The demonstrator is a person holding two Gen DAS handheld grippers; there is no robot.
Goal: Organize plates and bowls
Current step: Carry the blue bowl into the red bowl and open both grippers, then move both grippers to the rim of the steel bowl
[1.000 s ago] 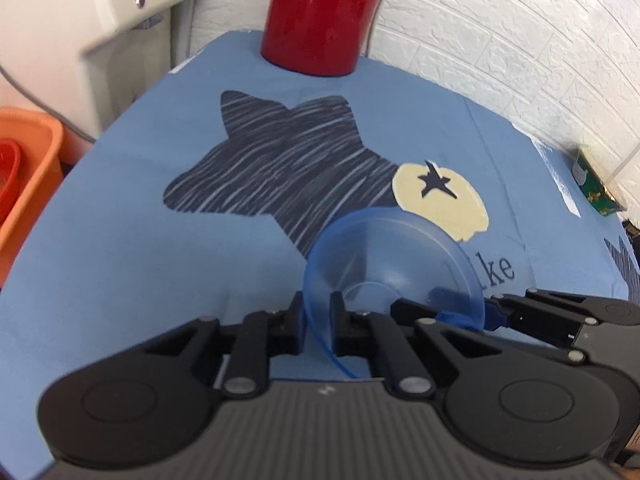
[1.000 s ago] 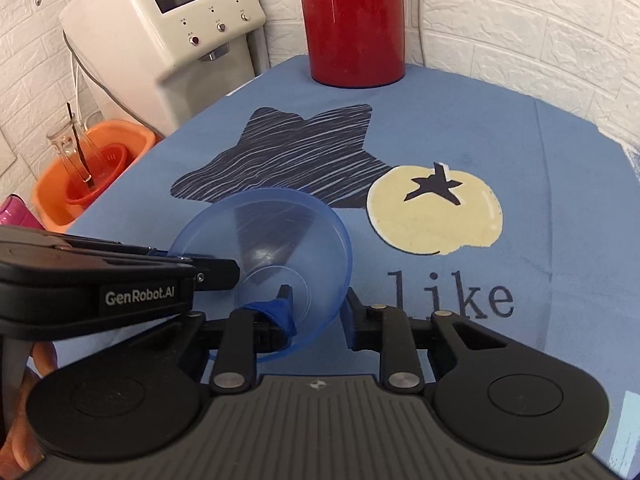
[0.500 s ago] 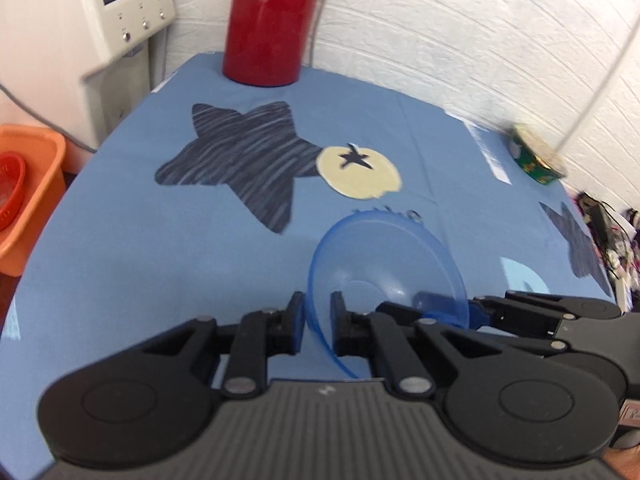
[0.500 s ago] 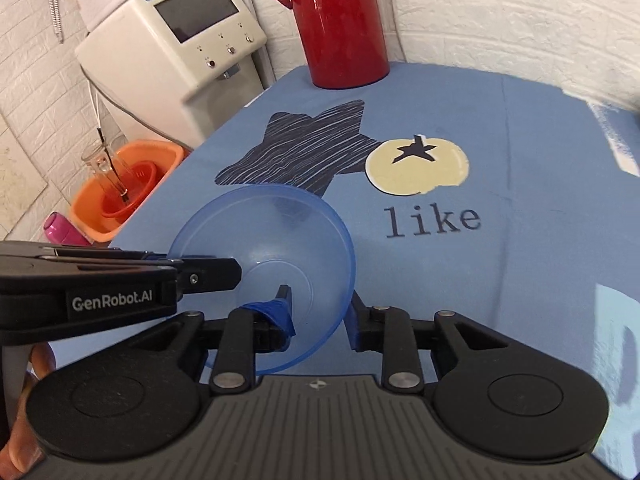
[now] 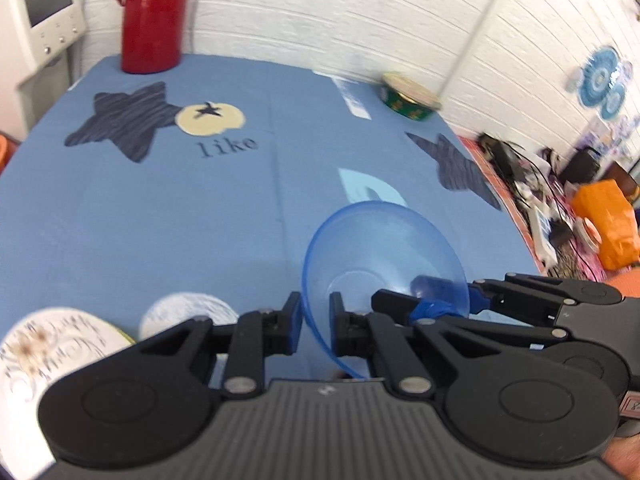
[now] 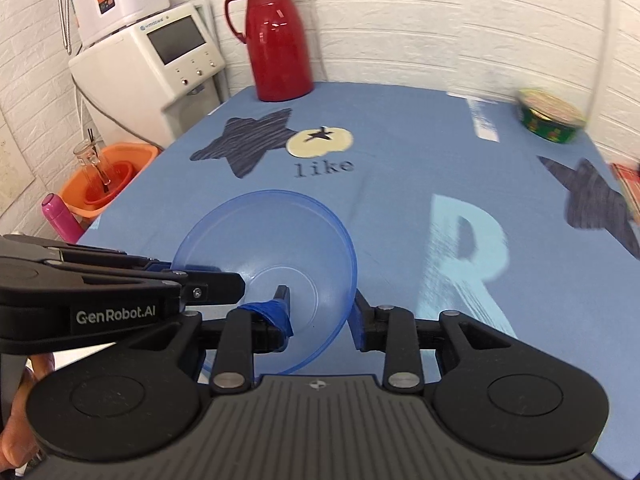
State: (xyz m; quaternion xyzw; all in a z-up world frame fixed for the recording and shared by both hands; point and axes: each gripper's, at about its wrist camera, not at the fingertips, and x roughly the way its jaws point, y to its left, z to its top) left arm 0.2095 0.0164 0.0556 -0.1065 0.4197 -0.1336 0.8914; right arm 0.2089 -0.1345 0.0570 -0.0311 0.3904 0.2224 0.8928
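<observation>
The translucent blue bowl (image 5: 384,264) is being held tilted in the air above the blue-clothed desk (image 5: 160,216), gripped by its rim on two sides. Its near-left rim is being pinched between the jaws of the left tool (image 5: 315,330), which are closed together on the thin wall. On the opposite side, the right tool (image 6: 320,314) is straddling the rim, one taped finger inside the bowl and the other outside; its jaws have just been opening, and a gap is showing at the outer finger, so the bowl is judged to be carried mainly by the left tool.

At the lower left of the left wrist view, a patterned plate (image 5: 48,348) is lying on the desk, with a second white dish (image 5: 188,312) just beside it; whether they are touching cannot be told. Farther off, a red thermos (image 6: 278,36) is standing at the back edge and a green tin (image 6: 550,118) near the wall.

The step in hand is judged to be the carrying of the bowl toward the stacking place. The next move is calling for the bowl to be levelled, brought over its resting spot and lowered, with the left grip kept firm until the base is supported.
</observation>
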